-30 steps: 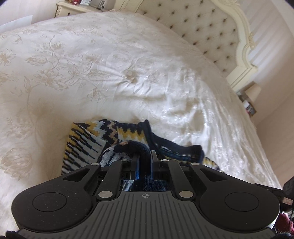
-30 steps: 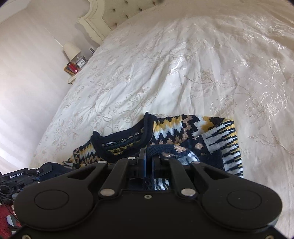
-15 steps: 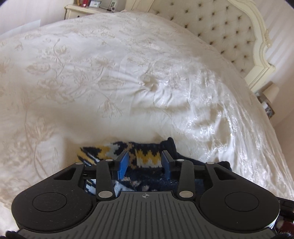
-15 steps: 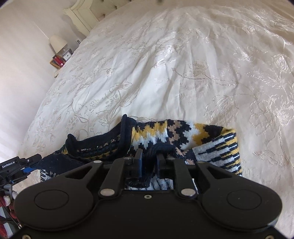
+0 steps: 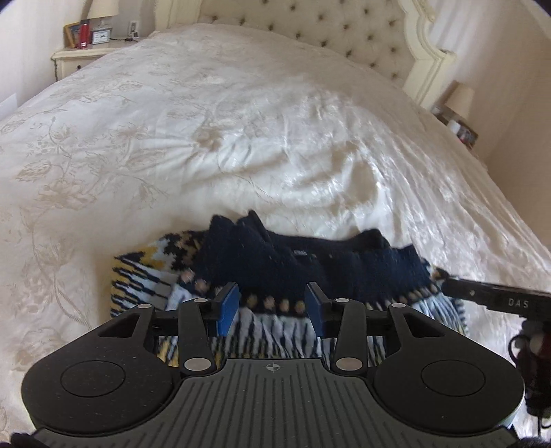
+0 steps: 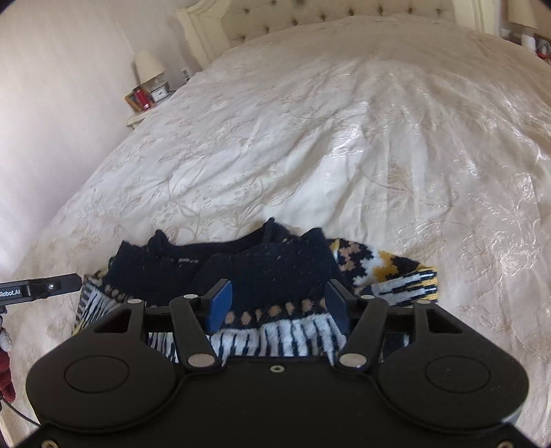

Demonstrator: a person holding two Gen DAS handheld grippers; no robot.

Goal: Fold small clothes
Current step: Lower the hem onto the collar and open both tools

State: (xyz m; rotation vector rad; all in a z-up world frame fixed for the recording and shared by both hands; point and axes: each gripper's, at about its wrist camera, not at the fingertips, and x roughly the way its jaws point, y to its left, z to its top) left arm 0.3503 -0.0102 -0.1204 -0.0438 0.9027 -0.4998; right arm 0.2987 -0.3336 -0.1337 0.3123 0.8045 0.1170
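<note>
A small knitted sweater (image 5: 282, 265), navy with yellow, white and tan patterns, lies folded over on the cream bedspread (image 5: 241, 131). It also shows in the right wrist view (image 6: 268, 265). My left gripper (image 5: 272, 305) is open, its blue pads (image 5: 229, 303) apart just above the sweater's near edge, holding nothing. My right gripper (image 6: 277, 303) is open too, hovering over the same near edge, empty. The right gripper's tip (image 5: 496, 299) shows at the sweater's right side in the left wrist view. The left gripper's tip (image 6: 41, 287) shows at its left side in the right wrist view.
The bed has a tufted cream headboard (image 5: 310, 24) at the far end. A nightstand (image 5: 86, 55) with a lamp, clock and red bottle stands at the far left. Another nightstand with a lamp (image 5: 459, 103) stands at the far right.
Both grippers let go of the sweater and opened. The navy upper part now lies folded over the patterned part. Both grippers drew back and lifted a little.
</note>
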